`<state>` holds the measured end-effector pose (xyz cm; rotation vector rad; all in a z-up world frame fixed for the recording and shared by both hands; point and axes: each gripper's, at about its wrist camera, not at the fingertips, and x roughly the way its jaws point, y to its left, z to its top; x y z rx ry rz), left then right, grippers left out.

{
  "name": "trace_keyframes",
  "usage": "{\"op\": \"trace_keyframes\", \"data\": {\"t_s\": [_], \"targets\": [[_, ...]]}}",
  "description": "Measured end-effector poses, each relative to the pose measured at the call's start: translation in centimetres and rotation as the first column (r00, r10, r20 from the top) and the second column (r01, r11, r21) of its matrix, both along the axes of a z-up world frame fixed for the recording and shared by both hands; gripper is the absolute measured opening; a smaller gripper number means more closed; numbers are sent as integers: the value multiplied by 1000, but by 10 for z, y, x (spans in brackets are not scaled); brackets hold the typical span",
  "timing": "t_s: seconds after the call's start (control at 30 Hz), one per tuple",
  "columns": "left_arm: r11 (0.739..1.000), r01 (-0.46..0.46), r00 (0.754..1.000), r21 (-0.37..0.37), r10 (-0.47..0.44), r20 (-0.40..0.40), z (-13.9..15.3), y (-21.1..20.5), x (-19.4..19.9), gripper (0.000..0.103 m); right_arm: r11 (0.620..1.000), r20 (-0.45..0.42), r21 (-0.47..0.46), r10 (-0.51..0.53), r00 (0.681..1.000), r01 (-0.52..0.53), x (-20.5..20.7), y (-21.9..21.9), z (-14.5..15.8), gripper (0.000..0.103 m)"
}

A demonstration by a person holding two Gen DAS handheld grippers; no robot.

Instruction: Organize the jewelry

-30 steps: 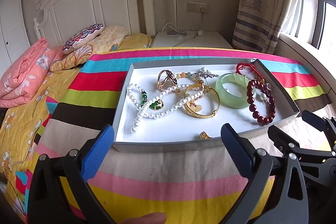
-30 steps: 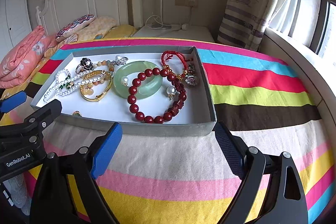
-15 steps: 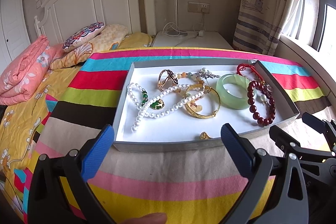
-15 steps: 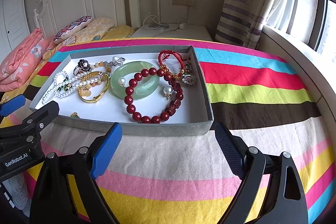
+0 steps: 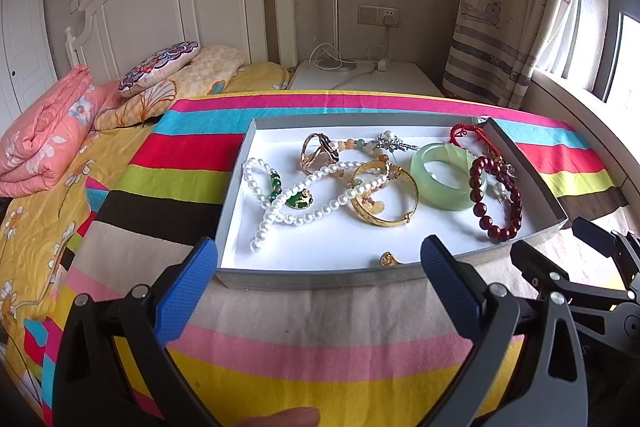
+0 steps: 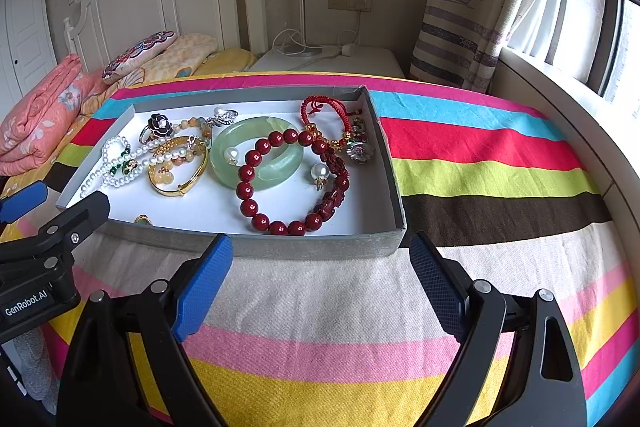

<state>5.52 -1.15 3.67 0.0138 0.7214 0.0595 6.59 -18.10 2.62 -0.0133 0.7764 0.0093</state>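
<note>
Grey shallow tray (image 5: 308,279) with white floor, resting on striped cloth (image 5: 320,347) over a bed.

Contents, left to right:
- pearl necklace (image 5: 280,205) with green pendant (image 5: 298,202), looped, left half of tray
- gold ring with dark flower (image 6: 158,125), far left-centre
- pale bead strand with silver charm (image 5: 394,143), along far wall
- gold bangle (image 5: 386,197), centre, overlapped by the pearls
- small gold ring (image 5: 389,259), alone by near wall
- jade bangle (image 6: 258,153), right of centre
- dark red bead bracelet (image 6: 294,183), leaning on the jade bangle
- red cord bracelet (image 6: 326,115), far right corner

Left gripper (image 5: 318,275): spread wide, holding nothing, just short of near wall. Right gripper (image 6: 320,265): likewise spread and unloaded, before the tray's right end.
</note>
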Motion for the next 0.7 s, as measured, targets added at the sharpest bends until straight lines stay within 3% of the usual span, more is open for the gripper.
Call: {"op": "trace_keyframes", "data": {"t_s": [0.7], "targets": [[1000, -1, 1000, -10, 1, 0, 1, 0, -2, 101, 1000, 7, 1, 2, 1000, -2, -2, 0, 2, 86]]}}
